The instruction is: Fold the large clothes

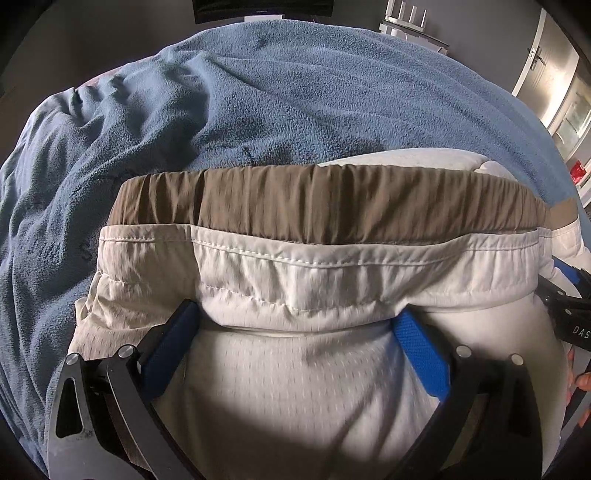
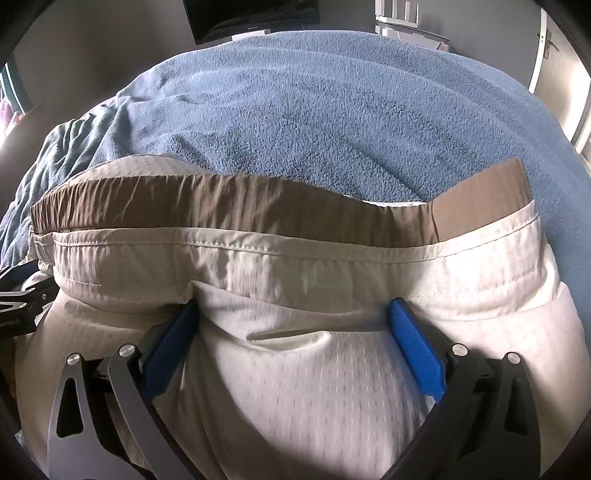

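A white garment (image 1: pixel 295 369) with a brown elastic waistband (image 1: pixel 314 206) lies folded on a blue fleece blanket (image 1: pixel 258 103). It also shows in the right wrist view (image 2: pixel 303 376), with its waistband (image 2: pixel 229 206) on top. My left gripper (image 1: pixel 295 321) is open, its blue pads (image 1: pixel 421 354) spread wide over the white mesh fabric below the waistband. My right gripper (image 2: pixel 295 317) is open too, its blue pads (image 2: pixel 413 350) resting on the fabric. Each gripper sits beside the other: the right one shows at the left view's right edge (image 1: pixel 569 310).
The blanket (image 2: pixel 332 110) covers a bed and is rumpled at the left (image 1: pixel 92 140). A dark screen (image 2: pixel 251 14) and a white shelf (image 1: pixel 410 26) stand beyond the bed. A door (image 1: pixel 535 62) is at the far right.
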`<action>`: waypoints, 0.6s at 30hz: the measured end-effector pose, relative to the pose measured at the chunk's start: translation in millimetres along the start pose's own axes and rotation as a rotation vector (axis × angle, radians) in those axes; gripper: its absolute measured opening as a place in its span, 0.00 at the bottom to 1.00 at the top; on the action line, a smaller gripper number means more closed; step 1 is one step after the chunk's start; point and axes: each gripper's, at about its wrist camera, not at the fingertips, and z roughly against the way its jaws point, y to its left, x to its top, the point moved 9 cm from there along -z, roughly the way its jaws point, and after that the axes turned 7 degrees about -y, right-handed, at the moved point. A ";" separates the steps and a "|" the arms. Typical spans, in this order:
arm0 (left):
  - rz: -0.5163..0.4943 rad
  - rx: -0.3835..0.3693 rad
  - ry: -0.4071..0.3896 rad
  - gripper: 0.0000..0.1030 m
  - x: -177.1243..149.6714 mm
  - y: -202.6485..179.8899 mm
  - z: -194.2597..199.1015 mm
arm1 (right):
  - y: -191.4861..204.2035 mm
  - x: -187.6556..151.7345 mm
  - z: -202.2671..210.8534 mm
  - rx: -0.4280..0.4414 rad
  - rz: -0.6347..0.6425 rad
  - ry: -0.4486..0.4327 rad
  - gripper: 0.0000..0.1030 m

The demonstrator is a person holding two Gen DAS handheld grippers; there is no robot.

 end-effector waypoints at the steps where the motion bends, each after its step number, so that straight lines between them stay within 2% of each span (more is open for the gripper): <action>1: 0.002 0.000 0.000 0.96 -0.3 -0.4 0.5 | 0.0 -0.1 -0.5 0.000 0.000 -0.001 0.94; 18: 0.014 -0.010 -0.030 0.96 0.1 -0.4 -1.1 | -0.6 -0.3 -1.7 0.002 0.000 -0.017 0.94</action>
